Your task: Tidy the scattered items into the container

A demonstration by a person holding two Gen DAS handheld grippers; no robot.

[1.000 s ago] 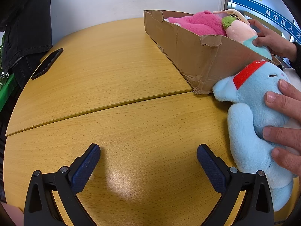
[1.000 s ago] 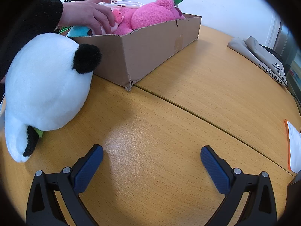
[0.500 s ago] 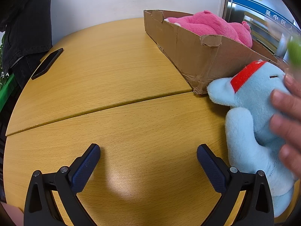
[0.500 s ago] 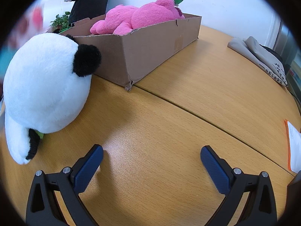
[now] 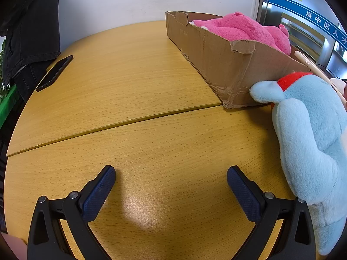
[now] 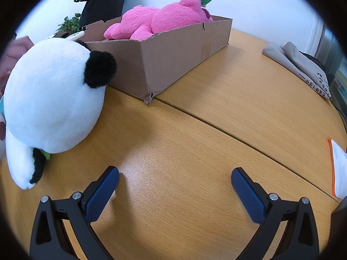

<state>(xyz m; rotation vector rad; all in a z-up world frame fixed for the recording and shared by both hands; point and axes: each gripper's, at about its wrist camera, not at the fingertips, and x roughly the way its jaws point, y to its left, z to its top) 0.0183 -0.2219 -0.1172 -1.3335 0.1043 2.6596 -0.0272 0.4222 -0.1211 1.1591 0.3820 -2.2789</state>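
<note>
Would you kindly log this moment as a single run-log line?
left gripper: open, empty | right gripper: open, empty | pink plush: in cardboard box | panda plush, blue plush: on table

Bear (image 6: 160, 19) in box (image 6: 173, 58); panda (image 6: 52, 99) left of box, on table (image 6: 195, 140).

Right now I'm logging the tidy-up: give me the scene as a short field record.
box: cardboard box on the table
in box: pink plush
outside box: panda, blue plush, both beside the box
left gripper: open, holds nothing
right gripper: open, holds nothing
other: phone at the table edge
</note>
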